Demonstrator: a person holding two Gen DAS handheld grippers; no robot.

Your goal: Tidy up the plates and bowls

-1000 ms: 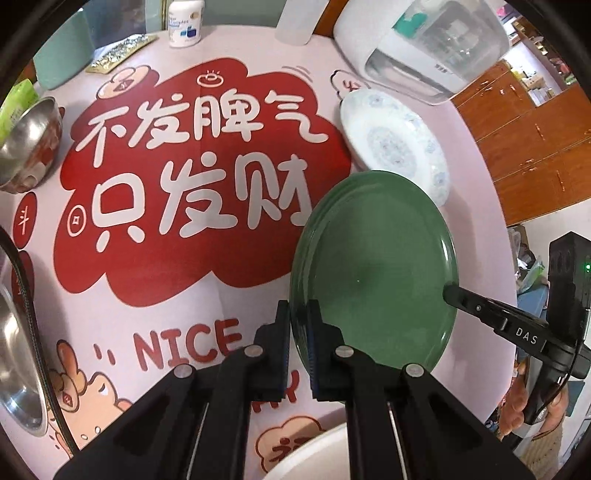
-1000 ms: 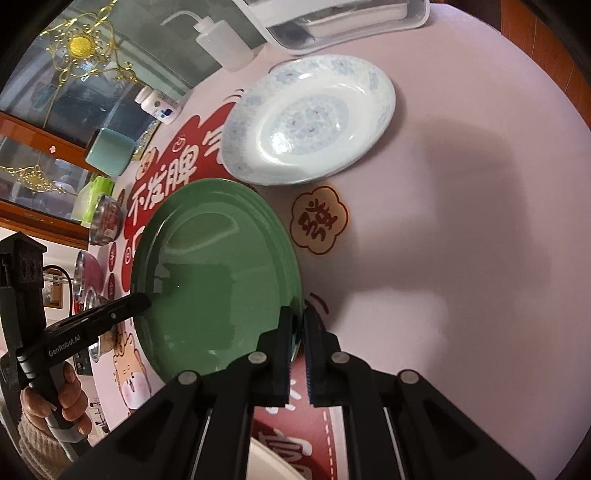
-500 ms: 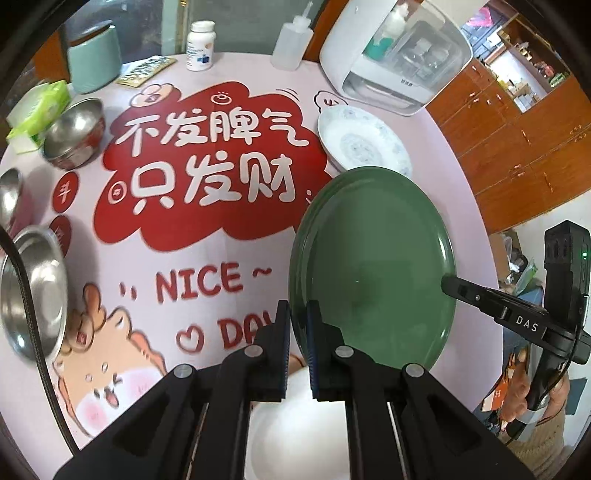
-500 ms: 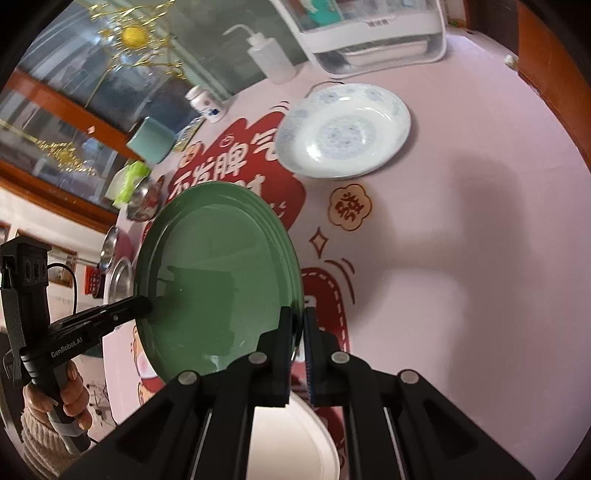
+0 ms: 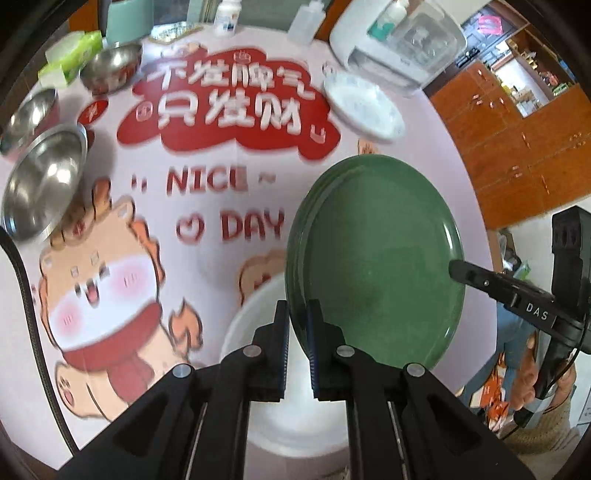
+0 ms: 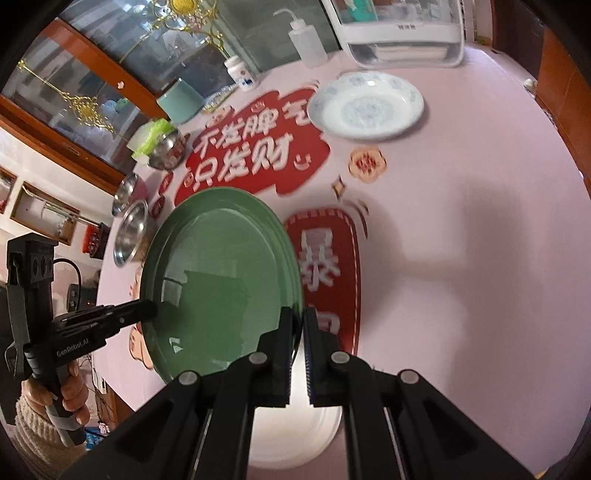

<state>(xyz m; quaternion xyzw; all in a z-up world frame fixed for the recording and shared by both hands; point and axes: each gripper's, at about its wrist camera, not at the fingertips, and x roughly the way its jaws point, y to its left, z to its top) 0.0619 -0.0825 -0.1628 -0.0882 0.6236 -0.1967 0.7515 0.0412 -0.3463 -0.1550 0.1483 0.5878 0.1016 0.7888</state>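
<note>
Green plate (image 5: 376,258): held in the air above the desk, gripped at two opposite rim edges; its rim shows stepped layers, so it may be more than one plate, though I cannot tell.
Left gripper (image 5: 297,347): clamped tight on the plate's rim, one finger on each face.
Right gripper (image 6: 297,347): likewise pinched shut on the opposite rim of the green plate (image 6: 218,284).
White plate (image 5: 288,369): on the desk directly below the held plate, mostly hidden behind the gripper fingers in both views (image 6: 295,432).
Patterned plate (image 6: 365,105): white with a blue pattern, flat on the desk, well apart from the green one, near the white appliance (image 6: 402,33).
Desk (image 6: 480,221): covered by a pink cloth with red cartoon lettering.
Left view only: the right gripper from outside (image 5: 458,269), its tip on the plate's far rim, a hand (image 5: 532,373) on its handle; also a cartoon animal print (image 5: 99,295) and wooden cabinets (image 5: 517,140).
Right view only: the left gripper from outside (image 6: 149,310), with a hand (image 6: 70,395) in a knitted sleeve; a glass-fronted cabinet (image 6: 110,74) with gold ornaments.
Steel bowls (image 5: 44,181): three along the desk's edge, beside a green tissue pack (image 5: 70,57); the right view shows them small and partly behind the plate.
</note>
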